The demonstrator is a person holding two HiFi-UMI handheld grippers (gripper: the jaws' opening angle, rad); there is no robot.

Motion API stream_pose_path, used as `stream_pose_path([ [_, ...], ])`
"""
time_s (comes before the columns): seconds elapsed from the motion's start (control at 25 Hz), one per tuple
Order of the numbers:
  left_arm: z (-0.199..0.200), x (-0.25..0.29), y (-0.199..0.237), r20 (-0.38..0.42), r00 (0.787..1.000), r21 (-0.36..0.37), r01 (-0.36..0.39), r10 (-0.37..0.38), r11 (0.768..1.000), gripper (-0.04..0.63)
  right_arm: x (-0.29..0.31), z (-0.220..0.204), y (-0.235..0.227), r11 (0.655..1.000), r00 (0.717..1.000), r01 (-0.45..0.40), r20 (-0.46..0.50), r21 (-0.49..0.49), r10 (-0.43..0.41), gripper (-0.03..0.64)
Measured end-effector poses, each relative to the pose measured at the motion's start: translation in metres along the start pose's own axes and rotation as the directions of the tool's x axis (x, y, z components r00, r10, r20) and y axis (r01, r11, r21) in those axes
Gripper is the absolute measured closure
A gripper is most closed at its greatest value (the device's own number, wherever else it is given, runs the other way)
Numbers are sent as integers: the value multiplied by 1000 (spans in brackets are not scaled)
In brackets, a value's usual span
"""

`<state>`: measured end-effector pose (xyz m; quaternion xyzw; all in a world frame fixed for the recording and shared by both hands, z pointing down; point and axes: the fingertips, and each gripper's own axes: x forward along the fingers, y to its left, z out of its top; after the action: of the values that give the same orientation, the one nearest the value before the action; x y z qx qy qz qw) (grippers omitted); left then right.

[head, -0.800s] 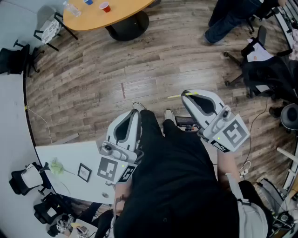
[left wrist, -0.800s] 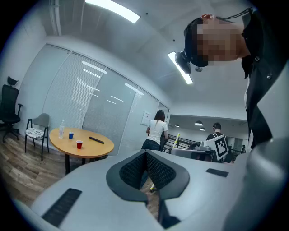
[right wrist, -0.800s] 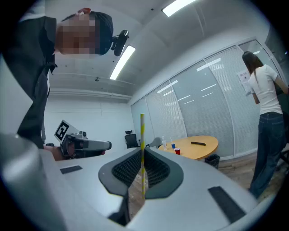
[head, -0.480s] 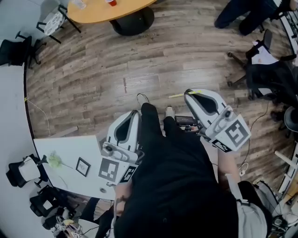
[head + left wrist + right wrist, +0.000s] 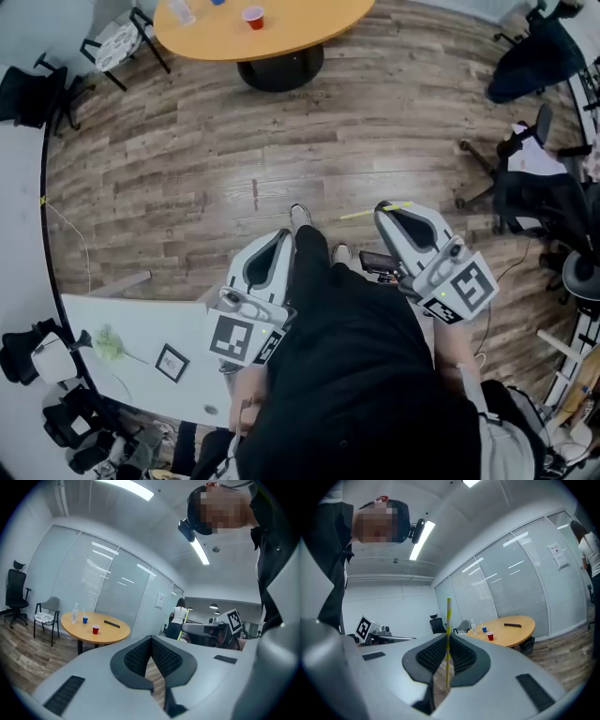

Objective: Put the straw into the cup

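Yellow-striped straw (image 5: 449, 613) sat pinched in the right tongs (image 5: 447, 639), the left tongs (image 5: 151, 641) closed on nothing, so a level, steady carry to the distant red cup (image 5: 490, 636) on the worktop (image 5: 520, 632) seemed wise.

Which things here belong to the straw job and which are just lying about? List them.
Job: straw, clamped in the right tongs; red cup and blue cup on the round table, either possibly the target.

Lying about: water bottle, black bar on that table, grey chair; left tongs, shut and empty.
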<state>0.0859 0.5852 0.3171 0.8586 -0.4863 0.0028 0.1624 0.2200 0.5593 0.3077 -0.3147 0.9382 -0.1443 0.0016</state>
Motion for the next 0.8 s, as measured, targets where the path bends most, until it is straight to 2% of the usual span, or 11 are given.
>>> stream_pose_path([
  [0.24, 43, 43, 62, 31, 999, 50, 24, -25, 998, 584, 72, 41, -19, 998, 1000, 4, 20, -58, -3, 586],
  [0.44, 59, 61, 102, 15, 999, 76, 37, -38, 996, 583, 110, 52, -29, 997, 999, 37, 30, -71, -35, 586],
  [0.8, 68, 94, 124, -6, 996, 47, 90, -90, 995, 584, 134, 54, -63, 996, 996, 84, 9, -34, -84, 586],
])
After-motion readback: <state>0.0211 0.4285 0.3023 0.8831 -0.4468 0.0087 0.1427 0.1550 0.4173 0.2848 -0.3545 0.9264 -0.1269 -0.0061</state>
